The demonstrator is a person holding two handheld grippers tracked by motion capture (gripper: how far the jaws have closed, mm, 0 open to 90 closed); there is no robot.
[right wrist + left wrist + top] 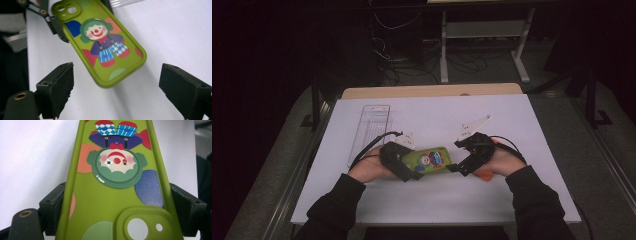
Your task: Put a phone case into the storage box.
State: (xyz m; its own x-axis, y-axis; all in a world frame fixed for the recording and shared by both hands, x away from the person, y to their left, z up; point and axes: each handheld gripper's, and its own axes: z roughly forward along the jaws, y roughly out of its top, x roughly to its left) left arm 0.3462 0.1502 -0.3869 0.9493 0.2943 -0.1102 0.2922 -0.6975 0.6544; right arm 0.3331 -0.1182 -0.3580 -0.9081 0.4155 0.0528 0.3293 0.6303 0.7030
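while the case is gripped across its width near the camera cutout by the left gripper, its long axis is pointed from that gripper toward the right gripper. it is held above the table, clown side up. the right gripper is seen with jaws spread and nothing between them; the free end of the case lies just ahead of the gap, untouched. that end is judged nearest the right hand. farther off, at the left, a clear tray is left lying.
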